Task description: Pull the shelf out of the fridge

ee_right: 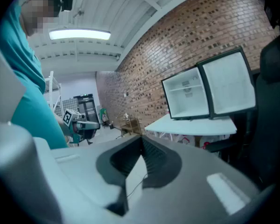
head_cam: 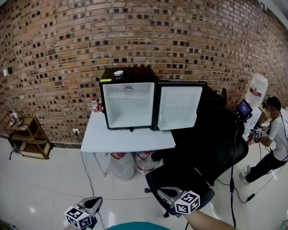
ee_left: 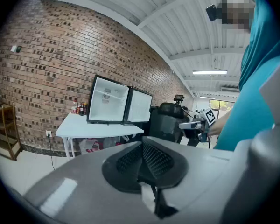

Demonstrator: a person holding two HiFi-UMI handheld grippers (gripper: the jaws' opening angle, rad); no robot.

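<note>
Left tongs (head_cam: 98, 201) and right tongs (head_cam: 162, 191) sit closed; open fridge (head_cam: 129, 74) holds its shelf (head_cam: 128, 97).

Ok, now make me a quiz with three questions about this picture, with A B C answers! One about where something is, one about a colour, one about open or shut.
1. Where does the fridge stand? A on the floor; B on the white table; C on a sofa.
2. What colour is the office chair beside the table? A black; B red; C yellow.
3. The fridge door is: A shut; B swung open; C missing.

Answers: 1 B, its base rests on the tabletop. 2 A, its seat and back are black. 3 B, the door stands out to the side and the white inside shows.
</note>
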